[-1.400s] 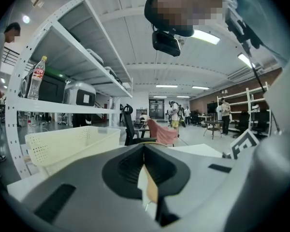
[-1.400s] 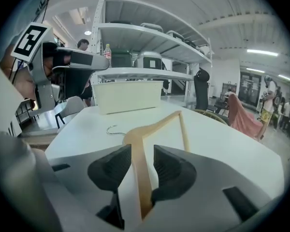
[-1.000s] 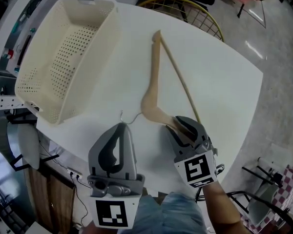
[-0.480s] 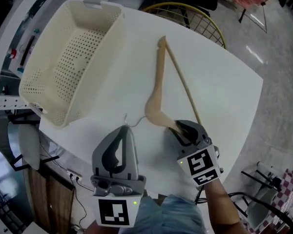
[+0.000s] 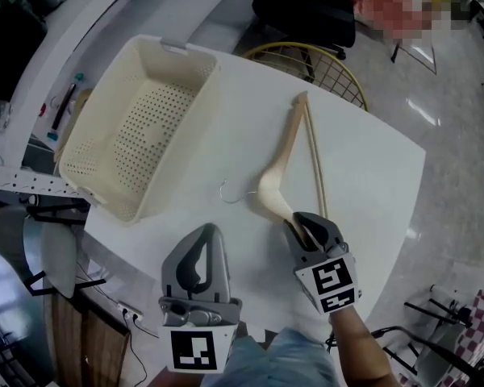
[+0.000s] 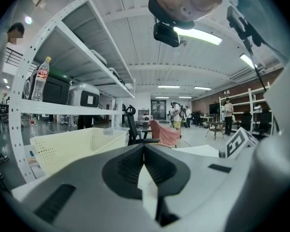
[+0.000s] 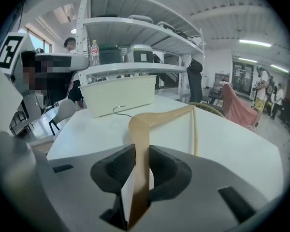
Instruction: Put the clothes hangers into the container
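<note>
Closing in since a second ago, the right tool point(image 5: 305, 230) now has the hanger's point(image 5: 276, 185) near arm between its jaws, pads against the wood and the gap narrowing yet. That hanger lies on the bench point(image 5: 363, 184) just right of the container point(image 5: 137, 131), long axis running away from the person, roughly alongside the container's long side, wire hook toward it. A carry leftward looks next. Jaws pressed together and empty, the left tool point(image 5: 205, 234) sits nearer the container.
</note>
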{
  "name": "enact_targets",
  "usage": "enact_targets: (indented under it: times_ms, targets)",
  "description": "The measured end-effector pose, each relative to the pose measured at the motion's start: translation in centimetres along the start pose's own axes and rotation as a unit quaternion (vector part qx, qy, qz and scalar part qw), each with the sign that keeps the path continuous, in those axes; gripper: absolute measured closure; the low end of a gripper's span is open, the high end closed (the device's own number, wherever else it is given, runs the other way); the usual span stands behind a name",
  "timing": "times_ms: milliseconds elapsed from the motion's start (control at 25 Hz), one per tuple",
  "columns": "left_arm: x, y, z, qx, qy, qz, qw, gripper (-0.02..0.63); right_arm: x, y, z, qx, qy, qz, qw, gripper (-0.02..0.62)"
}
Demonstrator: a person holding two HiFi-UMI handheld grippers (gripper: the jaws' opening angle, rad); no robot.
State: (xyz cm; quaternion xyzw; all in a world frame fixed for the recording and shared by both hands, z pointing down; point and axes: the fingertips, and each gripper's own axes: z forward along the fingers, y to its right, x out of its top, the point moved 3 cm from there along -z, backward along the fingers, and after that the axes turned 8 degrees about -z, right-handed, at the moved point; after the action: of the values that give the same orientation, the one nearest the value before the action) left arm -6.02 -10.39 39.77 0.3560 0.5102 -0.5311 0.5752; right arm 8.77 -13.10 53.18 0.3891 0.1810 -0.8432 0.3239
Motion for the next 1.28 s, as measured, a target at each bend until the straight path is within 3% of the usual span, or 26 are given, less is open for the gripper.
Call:
enact_targets:
  times_ms: [440,800,1080,1280]
  targets:
    - [5.9,-1.0,-3.1,-0.013,0.052,0.018,0.9984,0.594,10.7,-0.8,-6.2,-0.039,0.132,0.047,0.989,0.499]
    - [12.5,-3.4,-6.2,-0.020,0.116,0.035,0.9925,0.594,20.0,-2.7,-12.0,-0.080,0.231,0.049,0.968,0.499]
    - [14.9,-5.3,-7.5,-0.033,0.154,0.058,0.9858,0.595,23.6,-3.9,-13.0,-0.102,0.262,0.043,0.959,0.499]
    - [14.8,-6.8,-7.6,-0.047,0.155,0.059,0.9851,0.594,24.5,-5.3,-11.7,-0.111,0.261,0.039,0.958,0.499]
